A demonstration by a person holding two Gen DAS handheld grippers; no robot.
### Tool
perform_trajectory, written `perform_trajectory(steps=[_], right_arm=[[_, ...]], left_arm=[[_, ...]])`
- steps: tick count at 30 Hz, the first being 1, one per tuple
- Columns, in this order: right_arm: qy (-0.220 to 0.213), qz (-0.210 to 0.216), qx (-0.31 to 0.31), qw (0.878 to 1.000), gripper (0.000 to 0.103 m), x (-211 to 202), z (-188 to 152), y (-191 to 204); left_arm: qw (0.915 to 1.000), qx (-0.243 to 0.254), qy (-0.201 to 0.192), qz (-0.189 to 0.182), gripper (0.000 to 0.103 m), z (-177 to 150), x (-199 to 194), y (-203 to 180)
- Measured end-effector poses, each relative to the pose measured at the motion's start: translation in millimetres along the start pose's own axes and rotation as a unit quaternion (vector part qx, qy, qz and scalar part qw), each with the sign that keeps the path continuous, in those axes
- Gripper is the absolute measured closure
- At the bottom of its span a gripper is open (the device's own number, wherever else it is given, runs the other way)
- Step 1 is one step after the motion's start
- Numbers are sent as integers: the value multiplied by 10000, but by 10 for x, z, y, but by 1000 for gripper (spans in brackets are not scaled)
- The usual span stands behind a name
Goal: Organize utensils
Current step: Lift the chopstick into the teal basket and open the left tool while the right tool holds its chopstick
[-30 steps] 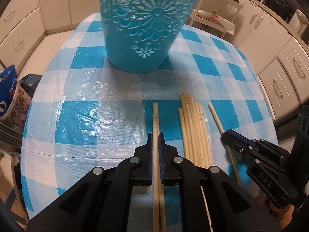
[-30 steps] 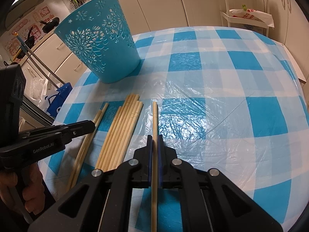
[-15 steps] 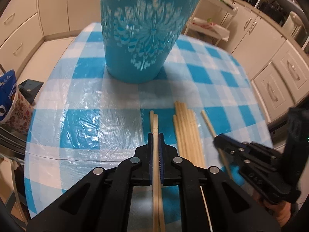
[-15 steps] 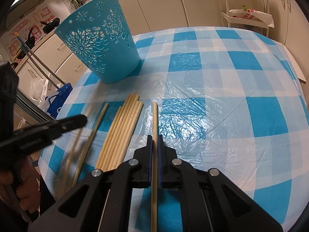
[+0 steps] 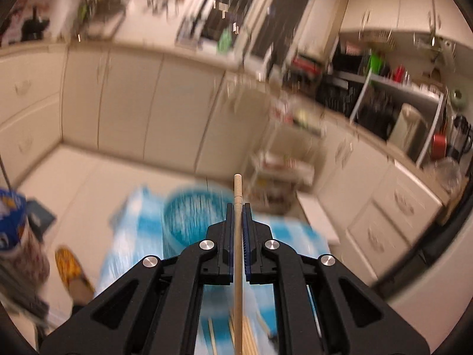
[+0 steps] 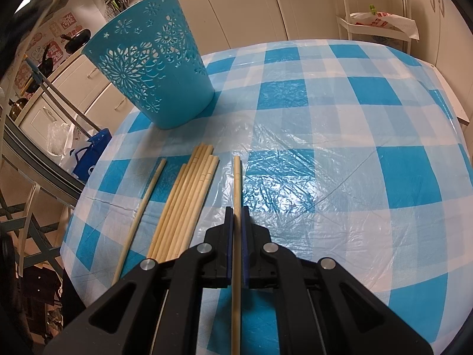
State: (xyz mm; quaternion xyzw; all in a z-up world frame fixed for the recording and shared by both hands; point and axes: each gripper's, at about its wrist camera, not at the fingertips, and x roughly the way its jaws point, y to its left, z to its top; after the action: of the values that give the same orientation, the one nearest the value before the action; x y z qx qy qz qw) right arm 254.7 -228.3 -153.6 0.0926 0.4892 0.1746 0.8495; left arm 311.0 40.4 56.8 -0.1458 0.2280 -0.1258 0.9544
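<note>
Your left gripper (image 5: 238, 207) jaws clamp a pale wooden chopstick (image 5: 238, 236) raised toward the turquoise perforated plastic basket (image 5: 192, 216) for dropping in; right gripper (image 6: 235, 210) jaws pinch another wooden chopstick (image 6: 236, 183) flat on tabletop (image 6: 325, 148).

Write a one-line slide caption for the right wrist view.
Right gripper clamps one chopstick on the checked tablecloth, beside a chopstick bundle and blue basket.

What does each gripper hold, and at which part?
Left gripper: one chopstick, near its top end. Right gripper: another chopstick, around mid-length.
</note>
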Motion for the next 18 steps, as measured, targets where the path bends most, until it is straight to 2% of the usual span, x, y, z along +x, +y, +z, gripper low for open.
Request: perform_trajectory(steps=[3,5,7,12,18], right_arm=[[41,-25,-36,10000,97,11,13,8],[91,-60,-101,9999,97,11,18,11],[144,-119,-178,9997,97,21,30,32],[140,-320,-479,9982,97,36,22,105],[49,-512,-830,9952,97,85,39,188]], left_arm=[[9986,-8,-524,81,98,270,168,17],[9955,133,-910,229,98,393,289,17],[9925,191,-1127,437,98,456,421,27],[9869,226,-1362,830,98,479,730,63],[9813,243,-1596,1046,98,366,793,86]])
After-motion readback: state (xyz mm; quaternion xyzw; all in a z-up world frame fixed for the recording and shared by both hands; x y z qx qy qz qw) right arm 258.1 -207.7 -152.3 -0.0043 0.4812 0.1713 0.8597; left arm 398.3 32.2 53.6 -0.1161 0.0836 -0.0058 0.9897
